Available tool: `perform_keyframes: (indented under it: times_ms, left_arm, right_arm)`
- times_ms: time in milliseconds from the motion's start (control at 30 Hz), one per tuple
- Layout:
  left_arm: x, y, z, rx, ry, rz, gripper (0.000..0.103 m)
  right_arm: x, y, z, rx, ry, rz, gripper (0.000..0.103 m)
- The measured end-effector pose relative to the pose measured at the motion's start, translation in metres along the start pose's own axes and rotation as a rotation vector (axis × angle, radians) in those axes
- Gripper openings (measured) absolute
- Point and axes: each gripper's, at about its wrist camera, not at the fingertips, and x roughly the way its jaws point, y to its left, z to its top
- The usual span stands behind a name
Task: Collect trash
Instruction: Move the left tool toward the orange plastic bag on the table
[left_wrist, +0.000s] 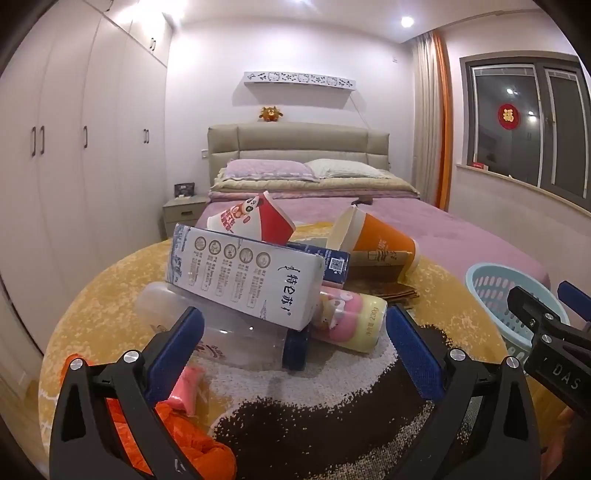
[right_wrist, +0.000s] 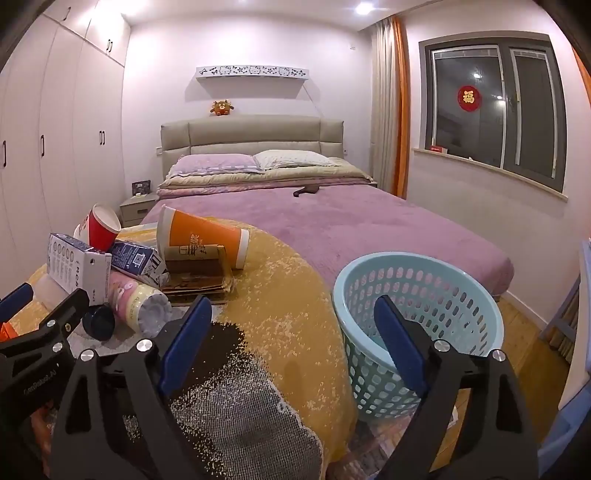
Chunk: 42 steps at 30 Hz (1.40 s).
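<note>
A pile of trash lies on a round yellow rug (left_wrist: 110, 306) at the bed's foot. It holds a white milk carton (left_wrist: 243, 280), a clear bottle (left_wrist: 221, 332) with a dark blue cap, a pink-and-yellow bottle (left_wrist: 351, 321), a dark blue carton (left_wrist: 332, 264), a red paper cup (left_wrist: 255, 219), an orange paper cup (left_wrist: 380, 240) and flat cardboard. My left gripper (left_wrist: 295, 332) is open, just short of the clear bottle and carton. My right gripper (right_wrist: 291, 321) is open and empty, to the right of the pile (right_wrist: 110, 266) and left of a light blue basket (right_wrist: 417, 306).
Orange plastic (left_wrist: 177, 435) and a pink scrap (left_wrist: 188, 387) lie under my left gripper's left finger. The bed with a purple cover (right_wrist: 351, 225) stands behind the rug. Wardrobes (left_wrist: 74, 147) line the left wall. A nightstand (left_wrist: 183, 214) is by the bed.
</note>
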Motion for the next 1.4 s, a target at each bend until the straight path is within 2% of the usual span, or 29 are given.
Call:
perform_keyframes:
  times_ms: [967,1133,1333,1400]
  left_arm:
    - [-0.005,-0.001,-0.001,-0.001,-0.028,0.011,0.096]
    - [-0.004,-0.002,0.001,-0.002,0.010,0.000,0.096]
    - [-0.039,0.000,0.017,-0.014,0.028,-0.038,0.095]
    - [-0.054,0.010,0.021,-0.022,0.037,-0.020,0.096]
  right_arm:
    - [-0.004,-0.003,-0.001,0.023,0.000,-0.014,0.085]
    - [-0.005,-0.003,0.002,0.025,0.008,-0.002,0.085]
    - [-0.024,0.005,0.021,0.007,-0.054,0.032,0.085]
    - [-0.032,0.010,0.029,0.001,-0.078,0.060,0.085]
